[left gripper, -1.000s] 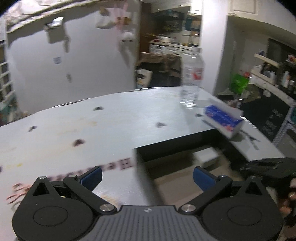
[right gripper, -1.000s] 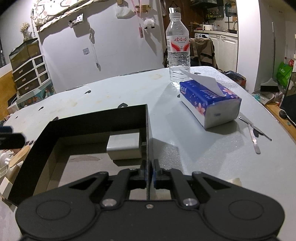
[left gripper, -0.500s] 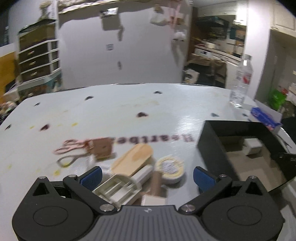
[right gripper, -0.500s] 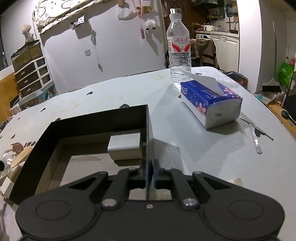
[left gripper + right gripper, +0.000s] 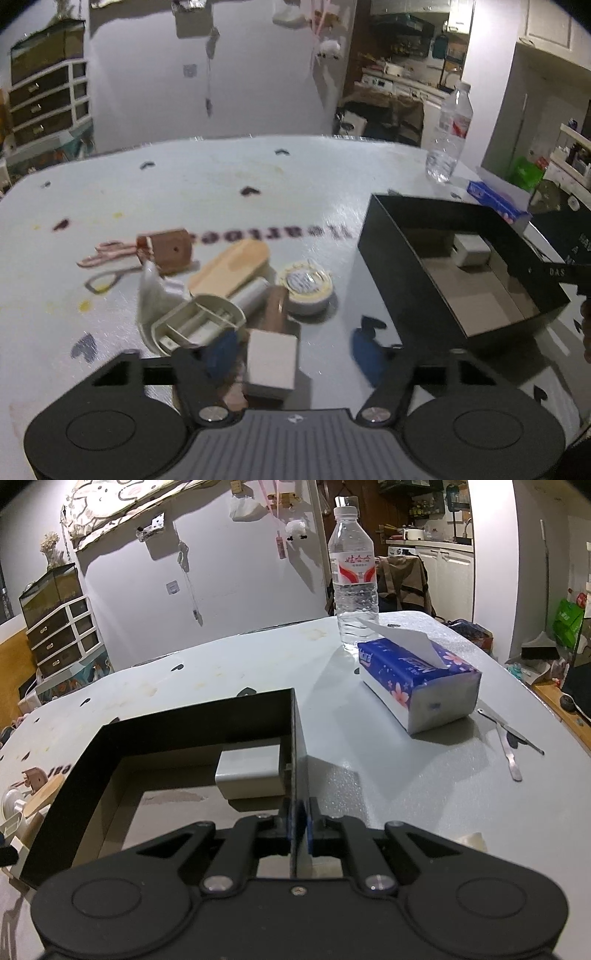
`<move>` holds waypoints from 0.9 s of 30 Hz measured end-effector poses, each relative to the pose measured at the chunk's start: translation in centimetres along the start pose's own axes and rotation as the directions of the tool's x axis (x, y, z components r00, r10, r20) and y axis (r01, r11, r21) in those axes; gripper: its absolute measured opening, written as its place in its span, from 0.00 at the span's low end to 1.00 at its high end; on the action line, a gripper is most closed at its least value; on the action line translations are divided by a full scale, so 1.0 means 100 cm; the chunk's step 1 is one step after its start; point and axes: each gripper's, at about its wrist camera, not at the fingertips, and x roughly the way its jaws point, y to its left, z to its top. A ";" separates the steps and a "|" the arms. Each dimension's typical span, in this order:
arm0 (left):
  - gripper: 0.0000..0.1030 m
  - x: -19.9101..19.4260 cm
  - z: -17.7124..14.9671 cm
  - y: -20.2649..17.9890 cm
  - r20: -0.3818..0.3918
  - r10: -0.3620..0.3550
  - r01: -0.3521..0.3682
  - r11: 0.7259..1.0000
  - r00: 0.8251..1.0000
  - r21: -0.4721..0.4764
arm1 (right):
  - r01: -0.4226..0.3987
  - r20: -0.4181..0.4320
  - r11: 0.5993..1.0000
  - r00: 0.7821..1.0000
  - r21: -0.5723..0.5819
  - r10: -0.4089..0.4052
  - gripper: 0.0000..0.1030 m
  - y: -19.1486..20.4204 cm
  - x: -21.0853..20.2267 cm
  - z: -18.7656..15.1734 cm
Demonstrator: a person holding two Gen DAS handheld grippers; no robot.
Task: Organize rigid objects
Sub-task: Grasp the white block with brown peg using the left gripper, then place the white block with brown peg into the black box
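white block lengthwise toward camera

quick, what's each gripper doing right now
Left gripper: jaws closing around the small white block, not yet pressing it.
Right gripper: shut on the black box wall.

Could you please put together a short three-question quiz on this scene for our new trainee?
1. True or false: the right gripper is clamped on the wall of the black cardboard box.
2. What already lies inside that box?
3. Which stands nearer the clear plastic water bottle: A, the blue tissue pack, or B, the round tape roll?

Key: 1 true. 2 a small white box. 3 A.
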 end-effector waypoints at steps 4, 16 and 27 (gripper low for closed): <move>0.49 0.009 -0.004 0.006 -0.042 0.024 -0.026 0.999 0.999 -0.034 | -0.001 0.000 1.000 1.000 0.000 0.001 0.08 0.000 0.000 0.000; 0.32 0.011 -0.002 0.006 -0.031 0.027 -0.028 0.999 0.999 -0.016 | -0.002 0.001 1.000 1.000 0.001 0.002 0.08 0.000 0.000 0.000; 0.32 -0.001 0.038 -0.024 0.093 -0.256 0.257 0.966 0.962 -0.001 | -0.003 0.001 1.000 1.000 0.002 0.003 0.08 0.000 0.000 0.000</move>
